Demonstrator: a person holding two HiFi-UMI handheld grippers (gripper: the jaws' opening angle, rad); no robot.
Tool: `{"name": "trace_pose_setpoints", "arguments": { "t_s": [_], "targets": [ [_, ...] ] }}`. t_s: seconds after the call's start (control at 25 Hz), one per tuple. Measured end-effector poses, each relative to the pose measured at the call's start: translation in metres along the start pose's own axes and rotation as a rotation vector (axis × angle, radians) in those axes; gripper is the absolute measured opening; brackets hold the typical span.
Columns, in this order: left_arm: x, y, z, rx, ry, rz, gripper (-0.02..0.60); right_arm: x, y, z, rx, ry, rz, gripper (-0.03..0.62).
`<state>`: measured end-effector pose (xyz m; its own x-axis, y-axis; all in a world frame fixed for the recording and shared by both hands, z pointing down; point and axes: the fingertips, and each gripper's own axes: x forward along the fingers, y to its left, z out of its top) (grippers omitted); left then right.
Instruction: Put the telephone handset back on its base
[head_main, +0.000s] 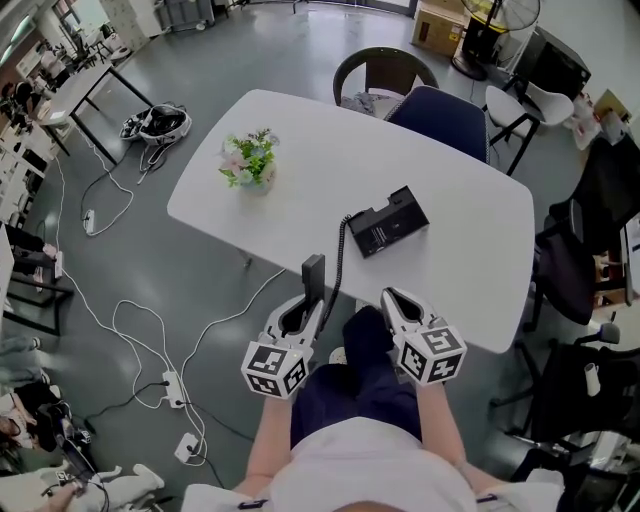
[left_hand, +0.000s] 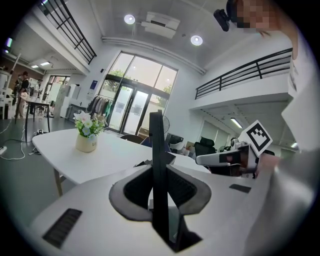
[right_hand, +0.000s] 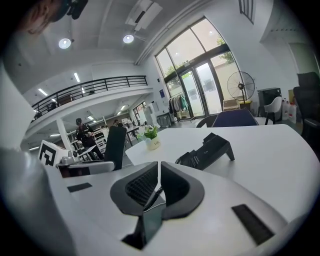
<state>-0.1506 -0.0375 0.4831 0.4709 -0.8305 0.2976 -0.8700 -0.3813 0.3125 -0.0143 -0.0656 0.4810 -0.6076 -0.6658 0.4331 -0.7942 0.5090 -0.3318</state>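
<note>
Handset (head_main: 313, 274) upright, clamped in left tongs (head_main: 311, 302)

Head view steeply overhead; claw views low, sharing flowerpot (left_hand: 86, 140).

Black handset (head_main: 313, 277), black base (head_main: 388, 222), black coiled cord (head_main: 336, 268); white table (head_main: 320, 145); green-pink flowers (head_main: 248, 158).

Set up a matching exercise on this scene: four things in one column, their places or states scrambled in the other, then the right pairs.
Things:
1. handset
2. phone base
3. flower pot
4. blue chair

Places or states:
A. beyond the far edge of the table
B. mid-table, cradle empty
C. clamped in the left gripper
D. on the table's left end in the head view

Pairs: 1-C, 2-B, 3-D, 4-A
</note>
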Motion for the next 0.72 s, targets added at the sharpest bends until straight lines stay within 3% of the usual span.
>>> {"name": "trace_pose_setpoints", "arguments": {
  "t_s": [0.44, 0.72],
  "targets": [
    [0.039, 0.003, 0.021, 0.086, 0.048, -0.082, 0.086, 0.004, -0.025, 0.014, 0.023, -0.022, -0.018, 0.043],
    [0.084, 0.005, 0.029, 0.119, 0.139, -0.206, 0.086, 0.016, -0.052, 0.021, 0.048, 0.000, -0.016, 0.043]
  ]
}}
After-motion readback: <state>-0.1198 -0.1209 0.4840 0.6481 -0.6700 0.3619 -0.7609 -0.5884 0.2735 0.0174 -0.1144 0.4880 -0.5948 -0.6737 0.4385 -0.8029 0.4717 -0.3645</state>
